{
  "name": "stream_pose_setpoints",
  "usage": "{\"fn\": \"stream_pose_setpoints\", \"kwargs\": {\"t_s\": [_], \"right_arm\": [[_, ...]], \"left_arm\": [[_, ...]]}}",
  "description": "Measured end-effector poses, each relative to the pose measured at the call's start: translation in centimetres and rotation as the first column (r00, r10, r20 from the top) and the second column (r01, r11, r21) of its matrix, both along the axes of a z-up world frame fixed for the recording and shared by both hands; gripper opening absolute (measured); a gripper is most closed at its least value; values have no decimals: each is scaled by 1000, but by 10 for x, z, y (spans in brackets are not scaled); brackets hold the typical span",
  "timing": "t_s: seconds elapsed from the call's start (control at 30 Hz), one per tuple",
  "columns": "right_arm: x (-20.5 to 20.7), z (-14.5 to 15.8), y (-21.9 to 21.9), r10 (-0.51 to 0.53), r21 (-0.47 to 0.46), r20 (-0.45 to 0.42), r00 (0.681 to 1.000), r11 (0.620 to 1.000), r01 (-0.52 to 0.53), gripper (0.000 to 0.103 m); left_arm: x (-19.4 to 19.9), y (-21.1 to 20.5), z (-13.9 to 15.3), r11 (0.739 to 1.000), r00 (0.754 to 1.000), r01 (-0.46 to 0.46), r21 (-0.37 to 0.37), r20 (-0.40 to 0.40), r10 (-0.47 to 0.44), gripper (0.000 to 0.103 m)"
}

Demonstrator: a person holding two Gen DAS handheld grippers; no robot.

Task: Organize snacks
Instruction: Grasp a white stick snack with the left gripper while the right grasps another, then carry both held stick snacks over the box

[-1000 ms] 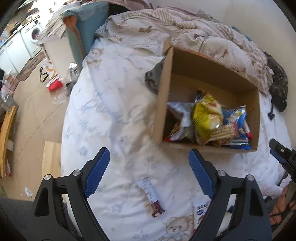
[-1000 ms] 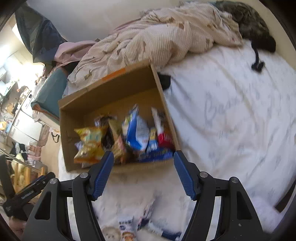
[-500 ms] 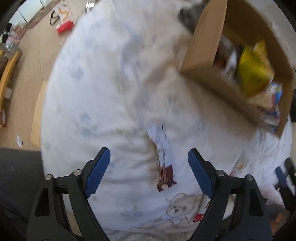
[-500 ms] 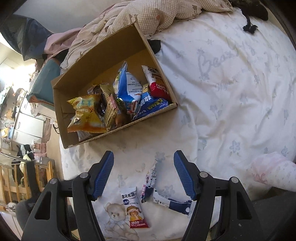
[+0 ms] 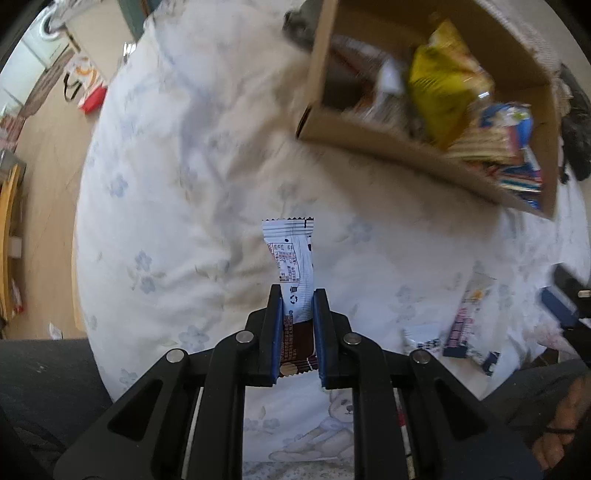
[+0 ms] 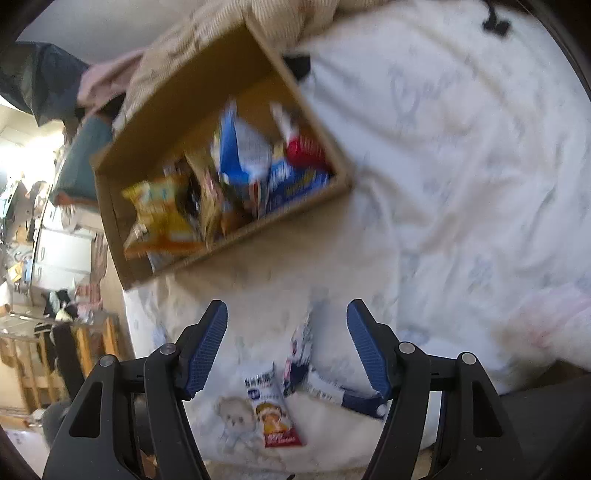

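My left gripper (image 5: pixel 297 299) is shut on a white and brown snack bar (image 5: pixel 293 266), gripped near its brown end, with the white end sticking forward over the bed. A cardboard box (image 5: pixel 354 133) holding several snack bags lies at the upper right of the left wrist view; it also shows in the right wrist view (image 6: pixel 155 107). My right gripper (image 6: pixel 287 325) is open above loose packets on the bed: a white and red packet (image 6: pixel 271 406) and blue and white wrappers (image 6: pixel 303 350). The blue and white wrappers also show in the left wrist view (image 5: pixel 467 317).
The bed has a white floral sheet (image 5: pixel 177 177) with a teddy bear print (image 6: pixel 234 419) near the front edge. A rumpled beige blanket (image 6: pixel 295 18) lies behind the box. Floor and furniture are to the left (image 5: pixel 44 140). The right gripper's fingertip (image 5: pixel 557 306) shows at the right edge.
My left gripper came down on the snack bar and shut on it. My right gripper stayed open and moved closer over the loose packets.
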State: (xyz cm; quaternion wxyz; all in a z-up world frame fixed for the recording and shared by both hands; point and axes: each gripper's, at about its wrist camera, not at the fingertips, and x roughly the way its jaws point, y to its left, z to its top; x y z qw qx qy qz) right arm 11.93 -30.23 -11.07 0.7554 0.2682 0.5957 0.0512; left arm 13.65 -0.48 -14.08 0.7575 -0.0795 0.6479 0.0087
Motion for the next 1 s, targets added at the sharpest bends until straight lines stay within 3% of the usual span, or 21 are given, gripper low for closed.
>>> {"fn": "stream_pose_setpoints", "kwargs": {"t_s": [0.23, 0.5, 0.57, 0.73, 1.0], "right_arm": [[7, -34, 26, 103, -19, -139, 985, 994, -107, 68], [6, -69, 50, 188, -17, -270, 944, 980, -200, 48], [7, -70, 56, 214, -41, -268, 939, 972, -233, 22], [6, -58, 62, 241, -76, -199, 950, 963, -260, 20], [4, -18, 59, 243, 22, -30, 970, 970, -242, 20]], "left_arm": [[-4, -2, 23, 1000, 997, 21, 17, 73, -22, 12], [1, -1, 24, 1000, 996, 14, 16, 85, -16, 12], [-1, -1, 25, 1000, 996, 12, 14, 84, -14, 12], [1, 2, 24, 1000, 997, 3, 3, 80, -3, 12], [0, 7, 25, 1000, 996, -13, 26, 93, 10, 12]]}}
